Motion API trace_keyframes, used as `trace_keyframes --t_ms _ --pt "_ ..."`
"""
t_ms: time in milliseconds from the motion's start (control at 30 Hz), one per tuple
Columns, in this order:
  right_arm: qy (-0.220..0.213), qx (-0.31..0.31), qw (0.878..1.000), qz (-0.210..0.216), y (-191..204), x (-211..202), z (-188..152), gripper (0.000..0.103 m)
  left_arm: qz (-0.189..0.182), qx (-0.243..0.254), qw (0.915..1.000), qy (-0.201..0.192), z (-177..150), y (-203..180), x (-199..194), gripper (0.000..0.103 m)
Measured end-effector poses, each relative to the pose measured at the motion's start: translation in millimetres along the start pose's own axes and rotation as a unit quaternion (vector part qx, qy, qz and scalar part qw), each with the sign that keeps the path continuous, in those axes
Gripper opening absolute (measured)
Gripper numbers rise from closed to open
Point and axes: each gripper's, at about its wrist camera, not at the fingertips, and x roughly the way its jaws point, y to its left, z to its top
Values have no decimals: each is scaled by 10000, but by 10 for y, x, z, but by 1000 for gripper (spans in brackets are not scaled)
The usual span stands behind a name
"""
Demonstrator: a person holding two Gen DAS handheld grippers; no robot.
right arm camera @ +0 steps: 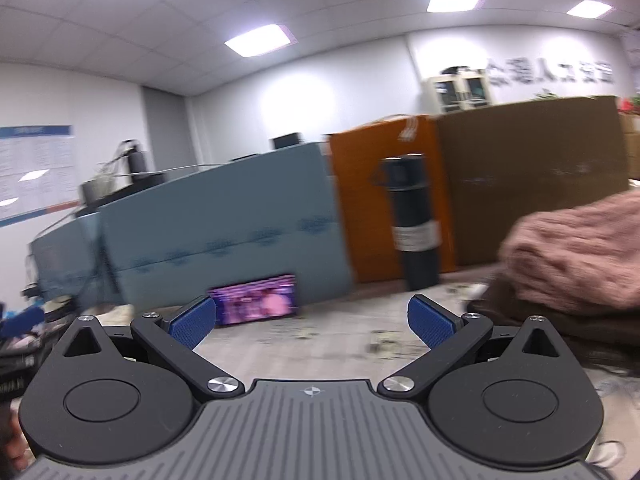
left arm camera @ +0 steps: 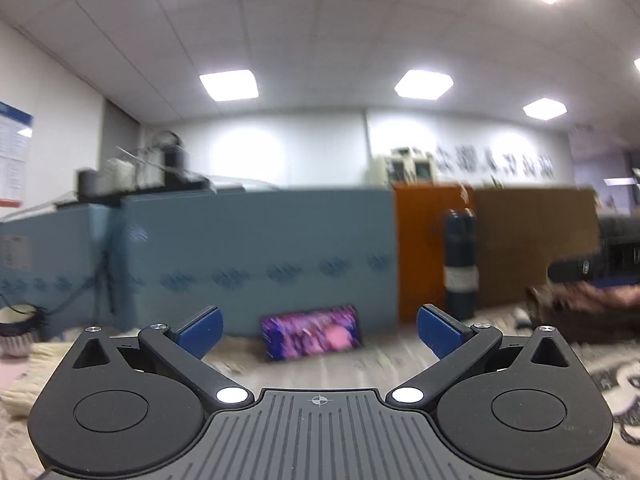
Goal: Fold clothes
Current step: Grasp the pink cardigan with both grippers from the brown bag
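My left gripper [left arm camera: 319, 334] is open and empty, held above a patterned table surface [left arm camera: 320, 368]. My right gripper [right arm camera: 312, 322] is open and empty too. A pink knitted garment [right arm camera: 576, 248] lies on top of a dark brown garment [right arm camera: 552, 328] at the right in the right wrist view, just right of the right gripper. The same pile shows small at the far right in the left wrist view [left arm camera: 588, 300]. A cream knitted cloth [left arm camera: 36, 364] lies at the lower left of the left wrist view. Both views are blurred.
A phone with a lit purple screen [left arm camera: 312, 338] leans against a blue partition [left arm camera: 256, 256]; it also shows in the right wrist view [right arm camera: 256, 300]. A dark flask [right arm camera: 414, 224] stands before orange [right arm camera: 360, 208] and brown [right arm camera: 532, 176] boards.
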Motion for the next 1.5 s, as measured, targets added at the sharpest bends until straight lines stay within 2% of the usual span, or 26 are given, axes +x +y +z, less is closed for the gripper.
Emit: trace_keyframes --t_ms 167,233,300,367,533,667,733,833,900,967,1000,1100,1133,1200,1333,1400,1500 --pt "-194 115 9989 -404 -430 -130 -57 103 -474 200 9980 356 -99 -382 142 103" --pt "-191 179 9981 -560 -594 -182 -93 103 -859 239 9943 582 -158 -565 176 103" --pt "-150 209 9973 -685 -742 -223 -121 103 -1274 217 9895 650 -191 -697 218 103" --pt "-103 229 9965 -801 -886 -262 -147 103 -1569 261 9854 603 -200 -824 271 103" --pt "-382 398 9906 -1253 -1238 -412 -57 103 -1927 675 9786 265 -99 -1274 493 103" --pt "-688 586 9827 -1616 -1520 -521 78 103 -2222 419 9740 106 39 -1584 746 103" --pt "-862 628 9786 -1760 -1649 -577 161 103 -2271 109 9738 85 141 -1698 894 103" --pt "-1086 816 9740 -1815 -1854 -614 286 103 -2458 -424 9683 103 306 -1786 1145 103" --pt "-1181 1003 9713 -1803 -1994 -599 356 103 -2614 -847 9612 255 386 -1809 1333 103" --pt "-1229 1198 9690 -1780 -2134 -548 408 103 -2775 -1346 9500 484 436 -1810 1548 103" --pt "-1216 1324 9672 -1793 -2204 -507 424 103 -2827 -1717 9413 670 421 -1778 1667 103" --pt "-1094 1642 9633 -1819 -2393 -381 415 103 -3045 -2661 9081 1090 258 -1727 1974 103" --pt "-1037 1732 9621 -1835 -2450 -335 402 103 -3078 -2828 9004 1204 195 -1745 2042 102" --pt "-904 1863 9613 -1817 -2550 -259 376 103 -3152 -2953 8910 1396 98 -1829 2150 102" --pt "-678 2039 9589 -1852 -2724 -108 380 103 -3395 -2952 8800 1524 7 -2098 2286 102" --pt "-605 1955 9589 -1963 -2772 -39 396 101 -3384 -2844 8827 1597 -19 -2281 2374 102" --pt "-493 1773 9622 -2009 -2790 103 350 100 -3274 -2601 8928 1674 -78 -2529 2464 95"
